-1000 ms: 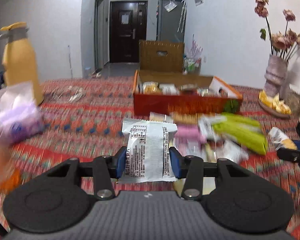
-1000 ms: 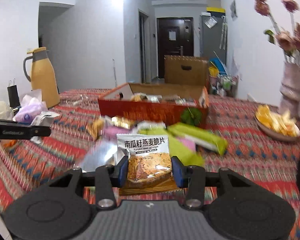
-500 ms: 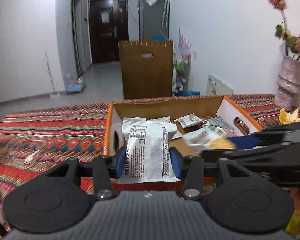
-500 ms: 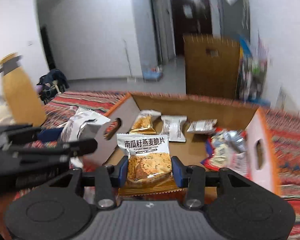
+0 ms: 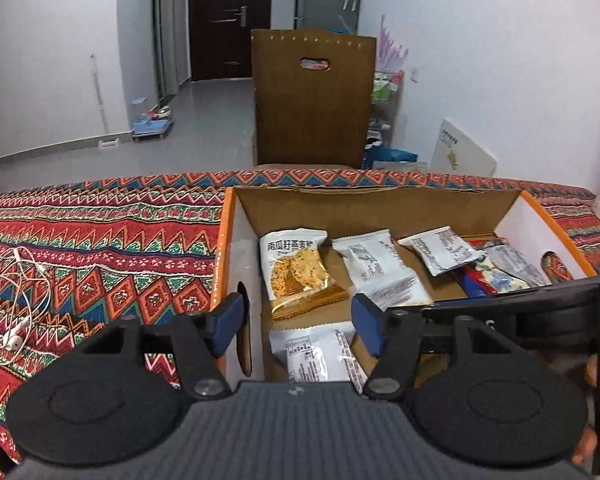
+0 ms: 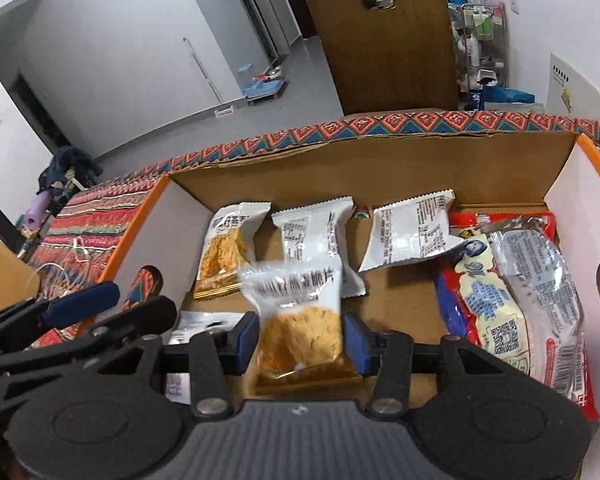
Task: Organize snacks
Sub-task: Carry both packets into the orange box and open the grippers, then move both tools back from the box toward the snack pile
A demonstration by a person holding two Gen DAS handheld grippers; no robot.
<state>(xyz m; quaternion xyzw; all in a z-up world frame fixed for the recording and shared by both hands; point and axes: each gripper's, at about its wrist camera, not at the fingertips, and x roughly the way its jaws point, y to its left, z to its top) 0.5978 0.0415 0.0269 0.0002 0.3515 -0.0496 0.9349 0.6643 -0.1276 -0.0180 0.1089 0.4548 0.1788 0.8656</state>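
An orange-rimmed cardboard box [image 5: 225, 236] holds several snack packets. My left gripper [image 5: 298, 326] is open over its near left corner, and a white packet [image 5: 314, 354] lies in the box just below it. My right gripper [image 6: 300, 338] has its jaws a little apart around an oat crisp packet [image 6: 298, 320], which looks blurred and loose between the pads [image 6: 354, 340], above the box floor [image 6: 400, 300]. The left gripper also shows in the right wrist view [image 6: 80, 304]. Another oat crisp packet [image 5: 296, 264] and white packets [image 5: 380, 272] lie further in.
A red and clear bag of snacks [image 6: 512, 296] fills the box's right side. White earphones [image 5: 14, 300] lie on the patterned tablecloth [image 5: 100, 232] left of the box. A brown paper bag [image 5: 312, 96] stands behind the table.
Both grippers moved from the snack pile to over the box. The left gripper opened and dropped its white packet into the box. The right gripper's jaws have widened around its packet.
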